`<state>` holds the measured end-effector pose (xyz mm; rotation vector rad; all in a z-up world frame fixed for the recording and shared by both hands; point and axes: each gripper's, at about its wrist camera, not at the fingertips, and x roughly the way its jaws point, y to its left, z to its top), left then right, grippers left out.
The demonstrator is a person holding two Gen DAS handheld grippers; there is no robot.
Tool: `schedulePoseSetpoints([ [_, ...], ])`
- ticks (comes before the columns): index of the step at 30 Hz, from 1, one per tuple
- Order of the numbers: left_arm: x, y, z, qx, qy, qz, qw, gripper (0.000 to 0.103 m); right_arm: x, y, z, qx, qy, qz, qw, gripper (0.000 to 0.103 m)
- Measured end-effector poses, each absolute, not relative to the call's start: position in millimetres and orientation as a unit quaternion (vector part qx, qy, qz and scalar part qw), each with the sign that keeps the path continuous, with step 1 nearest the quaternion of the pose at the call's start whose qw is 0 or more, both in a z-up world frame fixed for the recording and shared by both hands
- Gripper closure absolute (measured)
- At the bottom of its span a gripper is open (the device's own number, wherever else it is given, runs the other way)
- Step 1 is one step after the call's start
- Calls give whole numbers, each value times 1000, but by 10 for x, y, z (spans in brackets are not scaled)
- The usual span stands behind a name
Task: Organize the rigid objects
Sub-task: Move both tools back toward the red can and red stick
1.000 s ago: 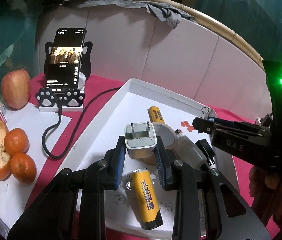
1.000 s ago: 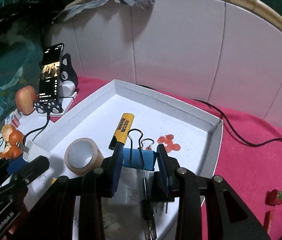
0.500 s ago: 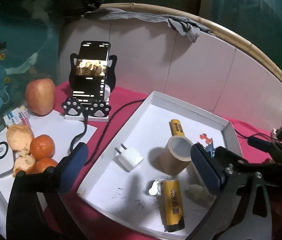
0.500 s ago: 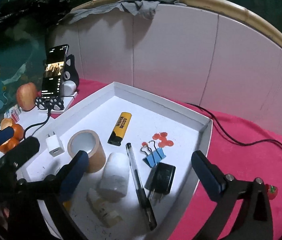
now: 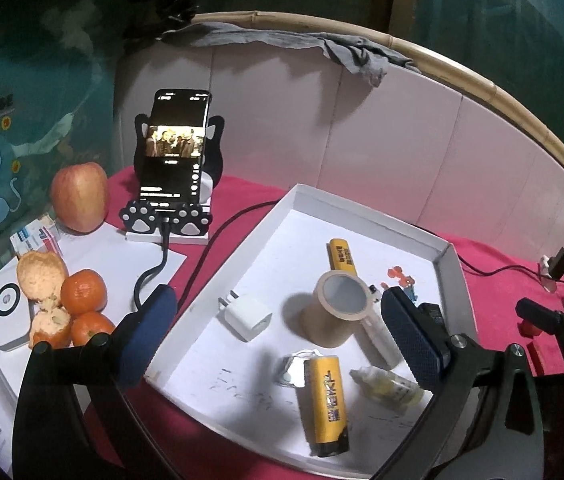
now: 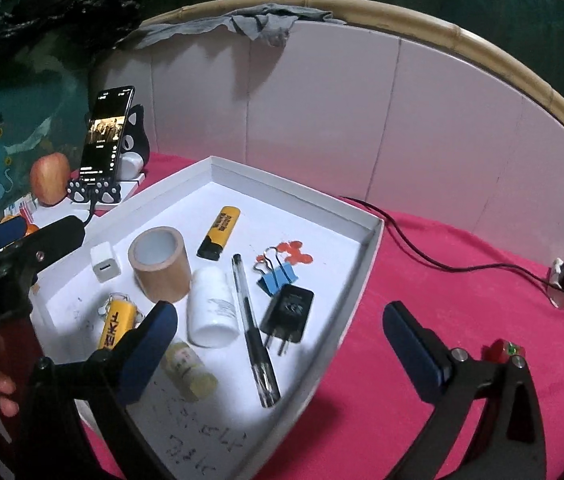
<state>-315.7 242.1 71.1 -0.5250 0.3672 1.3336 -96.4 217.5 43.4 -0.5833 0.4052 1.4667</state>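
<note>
Both my grippers hang above the shallow white cardboard tray (image 6: 365,240) on the red cloth — my left gripper (image 5: 278,336) spread wide and empty, my right gripper (image 6: 282,332) just as wide, holding nothing. Inside the tray, the small white plug charger (image 5: 248,316) lies at the left, just beside the upright roll of brown tape (image 5: 335,308). The blue binder clip (image 6: 278,278) rests toward the far right, touching the black plug adapter (image 6: 289,312), with the clear black-ink pen (image 6: 252,328) alongside. Two yellow lighters lie apart — one far (image 6: 220,232), one near (image 5: 327,398).
</note>
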Motion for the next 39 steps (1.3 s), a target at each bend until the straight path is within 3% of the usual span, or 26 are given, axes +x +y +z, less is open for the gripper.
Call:
schedulePoseSetpoints([
  [22,-2550,2193,889,-188,206,580,766,0,26,1706,562,-181,243,601,739,0],
  [39,-1890,2031,841,-175,236,484,824,0,1347,1208,280,-173,330,536,758,0],
])
